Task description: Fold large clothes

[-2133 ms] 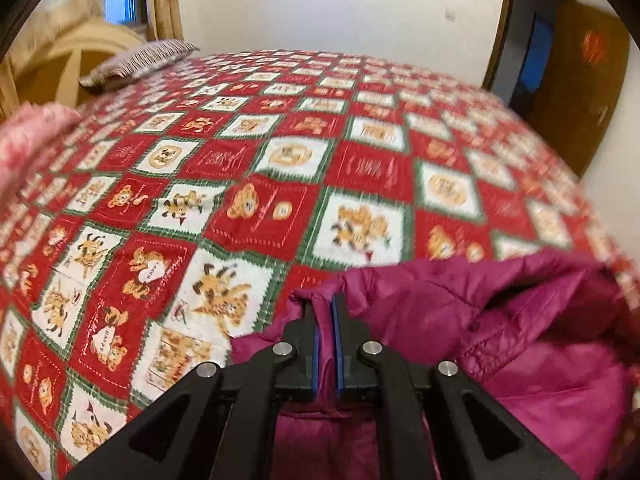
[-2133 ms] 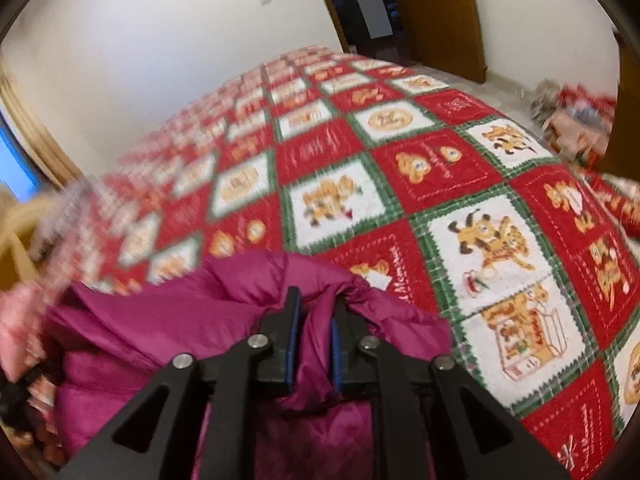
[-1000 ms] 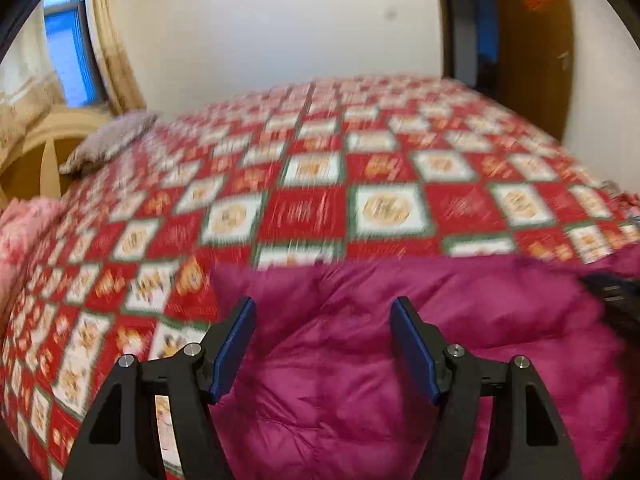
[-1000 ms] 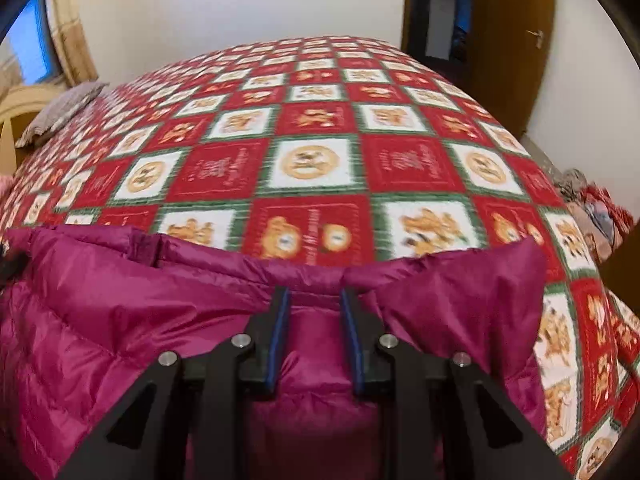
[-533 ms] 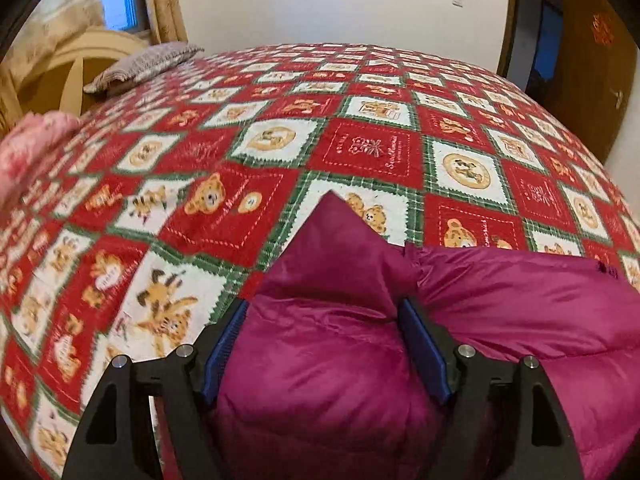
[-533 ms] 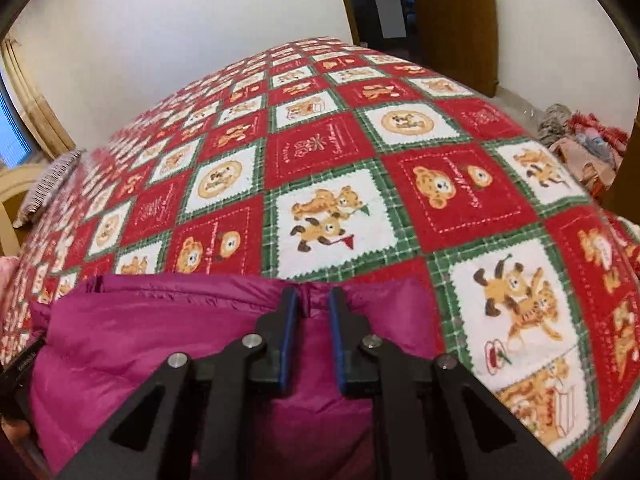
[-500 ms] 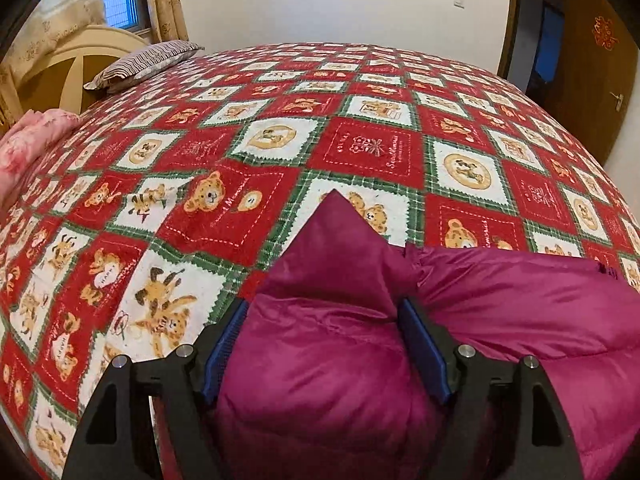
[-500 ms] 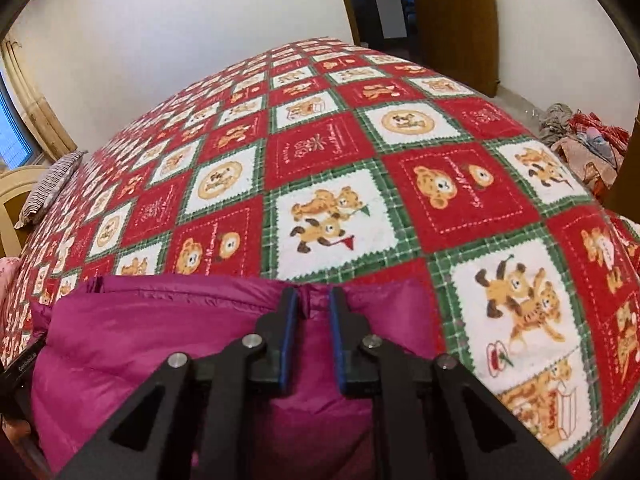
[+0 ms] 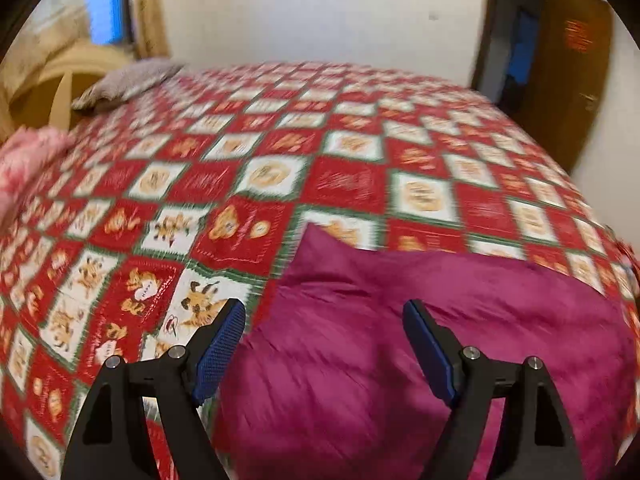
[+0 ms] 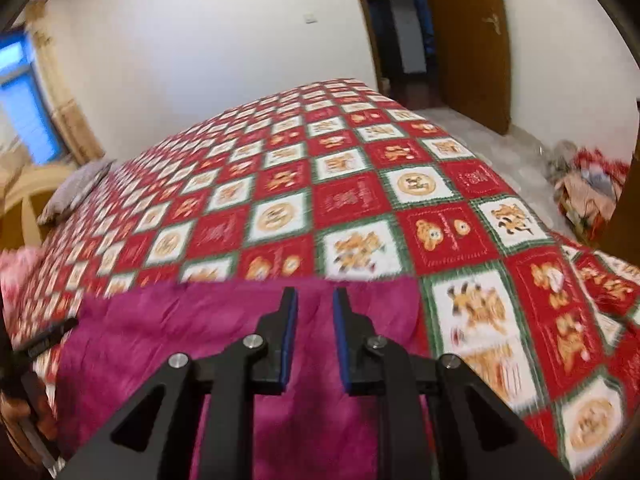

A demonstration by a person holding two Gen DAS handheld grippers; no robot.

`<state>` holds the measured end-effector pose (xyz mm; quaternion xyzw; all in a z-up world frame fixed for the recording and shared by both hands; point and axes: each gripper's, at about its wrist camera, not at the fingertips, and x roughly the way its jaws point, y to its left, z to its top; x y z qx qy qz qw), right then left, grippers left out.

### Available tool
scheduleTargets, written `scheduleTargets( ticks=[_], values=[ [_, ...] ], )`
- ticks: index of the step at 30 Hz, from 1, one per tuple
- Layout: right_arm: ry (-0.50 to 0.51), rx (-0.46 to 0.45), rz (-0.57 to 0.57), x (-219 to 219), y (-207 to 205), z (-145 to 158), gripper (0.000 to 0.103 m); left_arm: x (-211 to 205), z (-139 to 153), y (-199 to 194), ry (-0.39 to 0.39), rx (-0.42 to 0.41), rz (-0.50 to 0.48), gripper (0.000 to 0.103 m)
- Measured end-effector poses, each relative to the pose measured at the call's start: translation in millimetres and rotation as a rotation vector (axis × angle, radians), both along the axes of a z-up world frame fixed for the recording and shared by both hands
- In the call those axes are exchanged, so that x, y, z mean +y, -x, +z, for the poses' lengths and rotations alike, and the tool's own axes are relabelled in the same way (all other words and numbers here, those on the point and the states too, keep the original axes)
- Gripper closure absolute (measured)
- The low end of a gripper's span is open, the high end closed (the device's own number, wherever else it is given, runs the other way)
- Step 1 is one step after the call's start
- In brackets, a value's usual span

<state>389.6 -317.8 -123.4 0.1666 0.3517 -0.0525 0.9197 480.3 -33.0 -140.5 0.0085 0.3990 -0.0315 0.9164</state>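
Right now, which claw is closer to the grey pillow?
Left. The left claw is over the jacket on the grey pillow side; the right claw is over its other end. Both jaws are opening, nothing pinched between them.

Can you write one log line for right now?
left claw: opening, off jacket | right claw: opening, letting go | jacket: on quilt

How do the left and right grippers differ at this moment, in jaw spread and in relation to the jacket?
The left gripper is spread wide and opening; the right gripper has a narrow, opening gap. The left straddles the magenta jacket near a corner; the right sits mid-edge. Neither pinches fabric; both hang above the jacket on the quilt.
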Motion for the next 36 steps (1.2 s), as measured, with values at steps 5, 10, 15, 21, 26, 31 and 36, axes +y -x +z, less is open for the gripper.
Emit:
scheduleTargets(
  ticks=[5, 10, 15, 21, 26, 31, 36],
  values=[
    [0.014, -0.005, 0.076, 68.4, 30.6, -12.9, 0.081, -56.8, -0.2, 53.7, -0.006, -0.055, -0.118, 0.021],
    [0.084, 0.035, 0.084, 96.4, 25.6, -48.4, 0.081, -95.8, -30.6, 72.8, -0.133, -0.080, -0.150, 0.021],
    [0.124, 0.020, 0.090, 102.0, 28.5, -67.2, 0.081, -97.8, -54.5, 73.1, -0.172, -0.114, -0.144, 0.021],
    [0.123, 0.026, 0.090, 103.1, 27.6, -70.6, 0.081, -96.9, -58.9, 66.4, -0.150, -0.062, -0.157, 0.019],
    [0.174, 0.044, 0.084, 110.6, 36.2, -52.4, 0.081, -55.8, -23.0, 96.6, -0.048, -0.104, -0.128, 0.019],
    [0.115, -0.098, 0.130, 139.4, 61.4, -9.3, 0.081, 26.6, 1.7, 120.2, 0.049, -0.187, 0.091, 0.018],
    [0.128, -0.074, 0.167, 185.3, 41.7, -19.6, 0.081, 65.4, -22.3, 136.5, 0.159, -0.116, 0.226, 0.018]
  ],
)
